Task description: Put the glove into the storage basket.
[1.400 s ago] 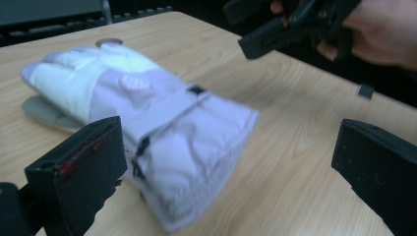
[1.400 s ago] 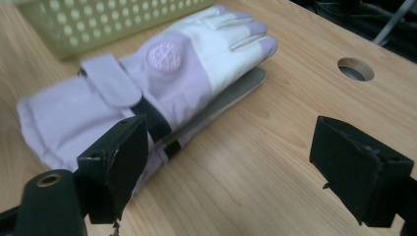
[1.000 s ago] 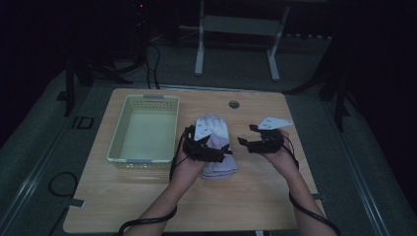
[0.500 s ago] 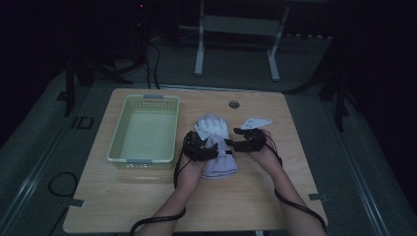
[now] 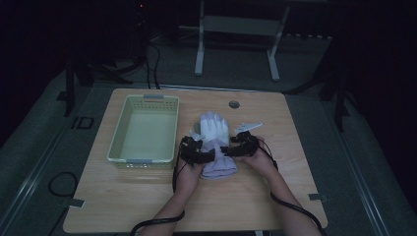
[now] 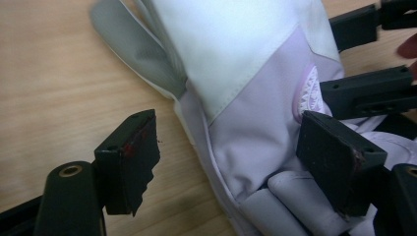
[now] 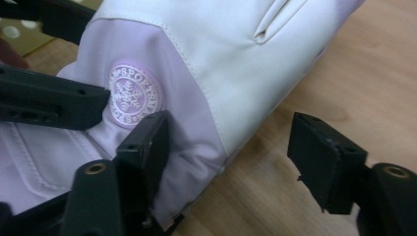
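From the high view I see my left gripper (image 5: 209, 154) and my right gripper (image 5: 227, 150) brought close together over the wrist end of a pale lilac-and-white glove (image 5: 214, 145) lying on the wooden table (image 5: 275, 196). The glove's fingers point away from me, beyond both grippers. A pale green basket (image 5: 143, 132) sits just to the left of my left gripper, and a small round dark thing (image 5: 234, 104) lies on the table well beyond the glove.

In the left gripper view, my jaws stand apart. One jaw hangs over bare wood beside the glove (image 6: 246, 98); the other lies over the lilac cuff area, and I cannot tell whether it presses the fabric. The glove's edge runs between the jaws. My other gripper (image 6: 373, 64) comes in from the far side, up against the glove's round badge (image 6: 307, 96).

In the right gripper view, my jaws are likewise spread. One jaw rests against the lilac part of the glove (image 7: 206, 69), just below the badge (image 7: 134, 95) with its snowflake and lettering; the other is over bare table (image 7: 369, 78), clear of the glove. The left gripper (image 7: 49, 103) reaches in opposite, touching the badge's edge.
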`<state>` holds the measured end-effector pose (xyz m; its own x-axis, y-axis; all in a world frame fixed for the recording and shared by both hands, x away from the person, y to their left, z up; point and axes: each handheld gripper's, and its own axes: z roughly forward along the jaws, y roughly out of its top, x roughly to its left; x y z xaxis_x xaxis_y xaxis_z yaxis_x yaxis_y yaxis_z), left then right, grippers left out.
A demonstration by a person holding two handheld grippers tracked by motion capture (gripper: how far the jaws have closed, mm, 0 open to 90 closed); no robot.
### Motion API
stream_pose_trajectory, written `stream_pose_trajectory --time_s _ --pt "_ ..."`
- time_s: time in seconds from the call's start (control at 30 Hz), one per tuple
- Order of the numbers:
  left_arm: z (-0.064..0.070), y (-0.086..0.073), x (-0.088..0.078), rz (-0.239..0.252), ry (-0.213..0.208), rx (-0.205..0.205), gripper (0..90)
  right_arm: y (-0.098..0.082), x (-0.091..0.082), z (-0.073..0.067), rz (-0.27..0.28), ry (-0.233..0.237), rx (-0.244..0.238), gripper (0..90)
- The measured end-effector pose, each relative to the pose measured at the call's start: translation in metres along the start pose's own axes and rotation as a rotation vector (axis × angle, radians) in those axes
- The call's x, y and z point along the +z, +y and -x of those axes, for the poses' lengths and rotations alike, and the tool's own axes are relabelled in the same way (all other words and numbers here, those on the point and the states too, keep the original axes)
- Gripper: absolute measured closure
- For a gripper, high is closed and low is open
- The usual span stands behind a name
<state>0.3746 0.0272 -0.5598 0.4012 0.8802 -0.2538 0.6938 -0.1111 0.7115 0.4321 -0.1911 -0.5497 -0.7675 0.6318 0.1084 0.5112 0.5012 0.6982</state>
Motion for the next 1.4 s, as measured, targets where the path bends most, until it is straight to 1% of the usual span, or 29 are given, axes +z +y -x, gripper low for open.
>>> stream_pose_trajectory --time_s 0.03,0.07,0.1,0.13,0.17,0.2,0.27,0.33,0.43,0.47,0.5,0.53,0.57,0.6,0.63,0.7,0.73,0.77,0.8,0.87,0.9,0.93,0.97,1.0,1.1,1.13,1.2,1.3,1.4 --pt "-0.001 0.0 0.001 -0.005 -0.014 -0.008 24.5 0.0 0.002 0.001 -0.018 0.018 0.029 35.1" --pt "-0.001 0.0 0.001 -0.005 -0.014 -0.008 25.0 0.0 0.002 0.001 -0.018 0.018 0.029 35.1" --pt "-0.003 0.001 0.004 -0.026 -0.047 -0.025 25.0 0.0 0.002 0.002 -0.023 0.025 0.034 38.6" --pt "-0.005 0.001 0.005 -0.032 -0.062 -0.035 25.6 -0.001 0.004 0.004 -0.033 0.068 0.05 45.4" --pt "-0.007 0.002 0.007 -0.043 -0.084 -0.049 25.6 -0.001 0.004 0.004 -0.036 0.074 0.054 47.3" --pt "-0.009 0.002 0.008 -0.051 -0.099 -0.054 25.5 -0.001 0.004 0.006 -0.037 0.098 0.066 50.9" --pt "-0.013 0.003 0.01 -0.061 -0.126 -0.055 25.5 -0.002 0.005 0.008 -0.038 0.119 0.088 51.9" --pt "-0.013 0.005 0.01 -0.074 -0.134 -0.048 25.9 -0.003 0.006 0.009 -0.033 0.131 0.099 53.6" --pt "-0.015 0.007 0.011 -0.085 -0.18 -0.063 35.1 -0.005 0.006 0.01 -0.024 0.16 0.124 62.1" --pt "-0.015 0.007 0.011 -0.085 -0.18 -0.063 39.3 -0.005 0.006 0.01 -0.024 0.16 0.124 62.1" --pt "-0.015 0.007 0.011 -0.085 -0.18 -0.063 39.3 -0.005 0.006 0.009 -0.022 0.16 0.115 62.1" --pt "-0.011 0.008 0.009 -0.077 -0.185 -0.04 48.5 -0.004 0.005 0.005 -0.022 0.131 0.092 72.1" --pt "-0.01 0.008 0.008 -0.074 -0.186 -0.039 52.1 -0.003 0.004 0.001 -0.02 0.107 0.068 73.8" --pt "-0.01 0.008 0.008 -0.074 -0.186 -0.039 54.6 -0.003 0.004 0.001 -0.02 0.107 0.068 73.8" --pt "-0.01 0.008 0.008 -0.07 -0.192 -0.041 54.6 -0.002 0.003 -0.002 -0.021 0.084 0.05 75.1" --pt "-0.012 0.009 0.006 -0.07 -0.206 -0.051 59.5 -0.002 0.002 -0.006 -0.014 0.059 0.047 77.2" --pt "-0.01 0.011 0.005 -0.076 -0.207 -0.04 61.1 -0.001 0.001 -0.008 -0.011 0.047 0.04 77.9" --pt "-0.01 0.011 0.005 -0.076 -0.207 -0.04 63.2 -0.001 0.001 -0.008 -0.011 0.047 0.04 77.9" --pt "-0.01 0.014 0.003 -0.082 -0.208 -0.033 64.3 0.001 -0.002 -0.013 -0.01 0.009 0.015 79.5" --pt "-0.008 0.016 0.001 -0.087 -0.211 -0.029 65.4 0.003 -0.004 -0.017 -0.015 -0.012 0.005 80.3" --pt "-0.008 0.016 0.001 -0.087 -0.211 -0.029 66.1 0.003 -0.004 -0.017 -0.015 -0.012 0.005 80.3" --pt "-0.007 0.018 -0.002 -0.087 -0.217 -0.024 66.7 0.004 -0.007 -0.019 -0.007 -0.023 -0.01 80.7" --pt "-0.007 0.018 -0.002 -0.087 -0.217 -0.024 67.0 0.005 -0.008 -0.019 -0.005 -0.021 -0.007 80.8" --pt "-0.005 0.02 -0.006 -0.082 -0.222 -0.006 67.6 0.005 -0.009 -0.02 0.002 -0.019 -0.003 80.9" --pt "-0.004 0.022 -0.01 -0.077 -0.228 0.004 68.1 0.005 -0.012 -0.021 0.012 -0.02 0.0 80.9" --pt "-0.002 0.028 -0.017 -0.064 -0.249 0.026 68.2 0.008 -0.022 -0.024 0.046 -0.025 -0.006 81.1" --pt "0.001 0.034 -0.024 -0.051 -0.267 0.058 68.3 0.011 -0.031 -0.025 0.065 -0.031 -0.013 81.2" --pt "0.002 0.044 -0.035 -0.041 -0.293 0.081 68.3 0.018 -0.045 -0.03 0.096 -0.044 -0.032 81.2" --pt "0.003 0.056 -0.048 -0.028 -0.301 0.121 68.6 0.029 -0.057 -0.036 0.115 -0.067 -0.065 81.3"
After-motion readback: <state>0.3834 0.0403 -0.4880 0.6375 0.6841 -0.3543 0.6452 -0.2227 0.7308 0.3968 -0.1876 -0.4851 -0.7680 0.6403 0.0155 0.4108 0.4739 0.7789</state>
